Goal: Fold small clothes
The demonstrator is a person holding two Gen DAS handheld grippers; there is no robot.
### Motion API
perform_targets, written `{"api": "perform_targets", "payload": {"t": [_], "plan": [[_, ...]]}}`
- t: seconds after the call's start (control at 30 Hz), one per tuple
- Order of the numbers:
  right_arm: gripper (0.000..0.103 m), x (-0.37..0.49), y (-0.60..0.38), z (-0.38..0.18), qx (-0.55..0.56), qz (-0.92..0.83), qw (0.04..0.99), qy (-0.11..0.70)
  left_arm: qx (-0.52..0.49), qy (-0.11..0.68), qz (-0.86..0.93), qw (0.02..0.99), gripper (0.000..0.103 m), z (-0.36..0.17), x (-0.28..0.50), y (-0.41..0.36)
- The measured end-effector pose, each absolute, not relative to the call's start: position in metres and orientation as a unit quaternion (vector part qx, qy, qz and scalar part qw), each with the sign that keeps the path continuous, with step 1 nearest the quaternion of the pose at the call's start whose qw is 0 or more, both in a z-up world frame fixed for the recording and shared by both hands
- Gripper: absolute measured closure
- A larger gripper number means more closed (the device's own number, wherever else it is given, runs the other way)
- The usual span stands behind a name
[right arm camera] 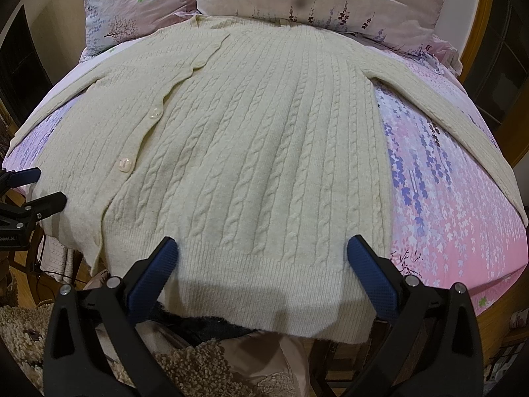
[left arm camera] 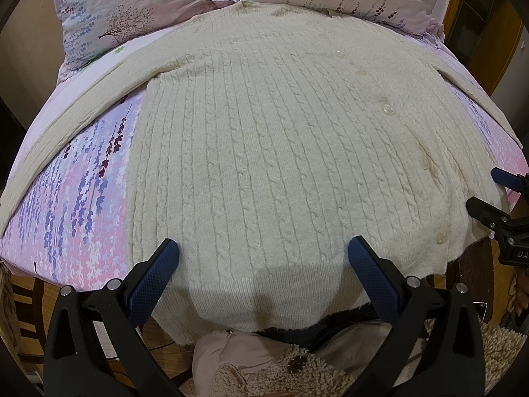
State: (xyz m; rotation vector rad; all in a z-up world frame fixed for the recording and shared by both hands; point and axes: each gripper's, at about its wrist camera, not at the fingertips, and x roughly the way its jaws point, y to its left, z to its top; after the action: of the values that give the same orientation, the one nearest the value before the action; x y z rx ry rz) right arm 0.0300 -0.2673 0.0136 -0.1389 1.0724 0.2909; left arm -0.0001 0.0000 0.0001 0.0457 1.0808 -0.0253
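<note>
A cream cable-knit cardigan (left arm camera: 264,152) lies flat on the bed, front up, buttons (left arm camera: 386,110) closed, sleeves spread to both sides. Its ribbed hem hangs over the near bed edge. My left gripper (left arm camera: 263,254) is open, its blue pads either side of the hem's left half, just above the knit. My right gripper (right arm camera: 261,253) is open over the hem's right half (right arm camera: 264,284). Each gripper shows at the edge of the other's view: the right one (left arm camera: 496,195), the left one (right arm camera: 36,188). The cardigan also fills the right wrist view (right arm camera: 264,139).
The bed has a pink and purple floral sheet (left arm camera: 76,198), also seen on the right (right arm camera: 446,205). Two floral pillows (left arm camera: 115,10) lie at the head, by the collar. A fleece-lined garment (left arm camera: 281,370) lies below the near edge. Wooden bed frame (right arm camera: 496,314) and floor below.
</note>
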Motion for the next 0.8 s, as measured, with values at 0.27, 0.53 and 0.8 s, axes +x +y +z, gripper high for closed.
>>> {"api": "perform_targets", "payload": {"t": [0.27,0.53,0.8], "plan": [[0.002,0.03,-0.267,0.013,-0.066,0.138,0.847,0.509,0.022,0.515,-0.012,0.857,0.001,0.0,0.0,0.0],[0.002,0.033,-0.265,0.018,-0.068,0.142,0.846,0.509,0.02,0.518,-0.014,0.855,0.001,-0.001,0.0,0.001],[0.002,0.064,-0.316,0.035,0.068,0.147,0.86,0.484,-0.022,0.511,-0.034,0.859,0.001,0.009,0.011,0.012]]}}
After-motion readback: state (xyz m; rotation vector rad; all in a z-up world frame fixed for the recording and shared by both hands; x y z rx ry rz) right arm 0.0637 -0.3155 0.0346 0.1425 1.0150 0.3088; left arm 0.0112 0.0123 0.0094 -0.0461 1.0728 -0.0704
